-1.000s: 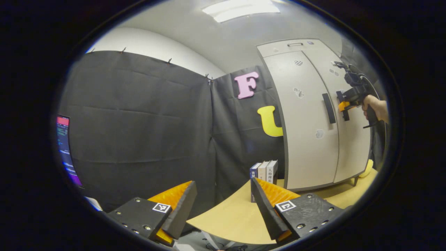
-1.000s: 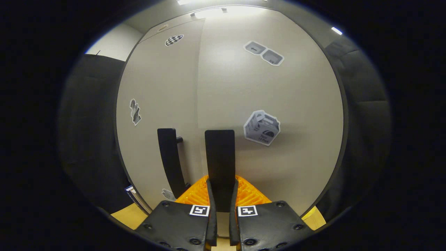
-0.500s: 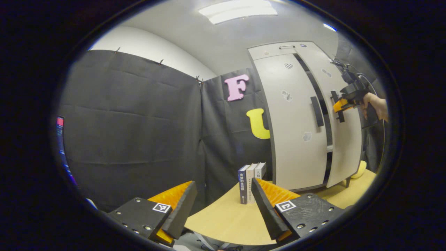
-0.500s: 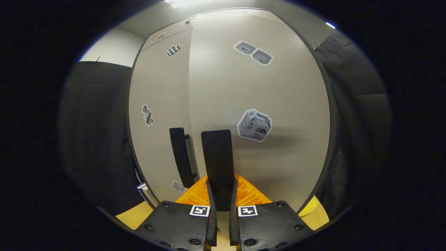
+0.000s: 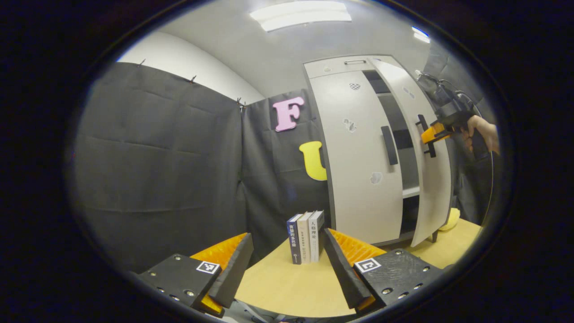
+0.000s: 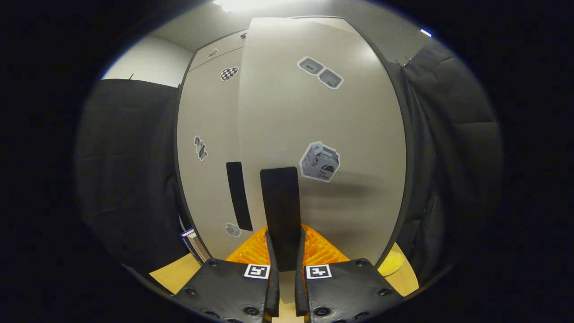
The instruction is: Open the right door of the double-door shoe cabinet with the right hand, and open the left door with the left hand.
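Observation:
The pale shoe cabinet (image 5: pixel 358 67) stands on the table at the right of the left gripper view. Its left door (image 5: pixel 358 170) is closed, with a dark vertical handle (image 5: pixel 389 145). The right door (image 5: pixel 432 188) stands partly swung out, showing a shelf (image 5: pixel 410 192) inside. A hand holds my right gripper (image 5: pixel 427 136) shut on the right door's handle (image 6: pixel 280 202). In the right gripper view that door (image 6: pixel 323 121) is close ahead, with the left door's handle (image 6: pixel 238 195) beside it. My left gripper (image 5: pixel 287 251) is open and empty, low over the table and well short of the cabinet.
Three books (image 5: pixel 306 237) stand upright on the wooden table (image 5: pixel 282 287) just left of the cabinet, ahead of my left gripper. A yellow object (image 5: pixel 450 220) lies on the table by the cabinet's right side. Black cloth walls close in behind and to the right.
The right door has swung from closed to partly open, pulled by my right gripper, and the shelf inside now shows. My left gripper's view has shifted a little; it remains open.

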{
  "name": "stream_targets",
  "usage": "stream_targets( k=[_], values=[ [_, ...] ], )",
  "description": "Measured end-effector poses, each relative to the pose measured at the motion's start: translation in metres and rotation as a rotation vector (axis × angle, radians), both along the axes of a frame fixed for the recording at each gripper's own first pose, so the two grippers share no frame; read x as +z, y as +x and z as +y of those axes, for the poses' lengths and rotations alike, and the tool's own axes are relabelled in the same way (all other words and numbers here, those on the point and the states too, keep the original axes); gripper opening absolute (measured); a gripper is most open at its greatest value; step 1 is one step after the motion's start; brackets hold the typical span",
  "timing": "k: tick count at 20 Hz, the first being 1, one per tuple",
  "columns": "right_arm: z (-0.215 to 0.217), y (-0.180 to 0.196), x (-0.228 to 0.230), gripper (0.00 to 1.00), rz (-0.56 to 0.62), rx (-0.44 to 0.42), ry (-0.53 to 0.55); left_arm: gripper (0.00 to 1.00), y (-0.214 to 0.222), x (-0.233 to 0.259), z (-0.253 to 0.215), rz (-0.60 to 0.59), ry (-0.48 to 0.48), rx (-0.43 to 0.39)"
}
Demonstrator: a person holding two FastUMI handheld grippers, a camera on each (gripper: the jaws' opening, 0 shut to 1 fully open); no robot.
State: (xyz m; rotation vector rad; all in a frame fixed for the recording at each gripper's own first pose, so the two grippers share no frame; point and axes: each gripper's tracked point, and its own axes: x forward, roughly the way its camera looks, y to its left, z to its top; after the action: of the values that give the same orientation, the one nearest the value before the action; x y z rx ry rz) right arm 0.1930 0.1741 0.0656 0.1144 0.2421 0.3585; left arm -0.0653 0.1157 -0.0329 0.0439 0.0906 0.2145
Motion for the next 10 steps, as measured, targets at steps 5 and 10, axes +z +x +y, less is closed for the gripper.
stream_targets(
  k=[5, 10],
  values=[
    [-0.013, -0.015, 0.001, 0.15, 0.009, 0.022, 0.000, 0.94, 0.010, 0.000, -0.014, 0.000, -0.008, -0.032],
    [-0.028, -0.028, 0.001, 0.15, 0.008, 0.035, 0.010, 0.93, 0.016, 0.004, -0.029, -0.003, -0.001, -0.061]
  ],
)
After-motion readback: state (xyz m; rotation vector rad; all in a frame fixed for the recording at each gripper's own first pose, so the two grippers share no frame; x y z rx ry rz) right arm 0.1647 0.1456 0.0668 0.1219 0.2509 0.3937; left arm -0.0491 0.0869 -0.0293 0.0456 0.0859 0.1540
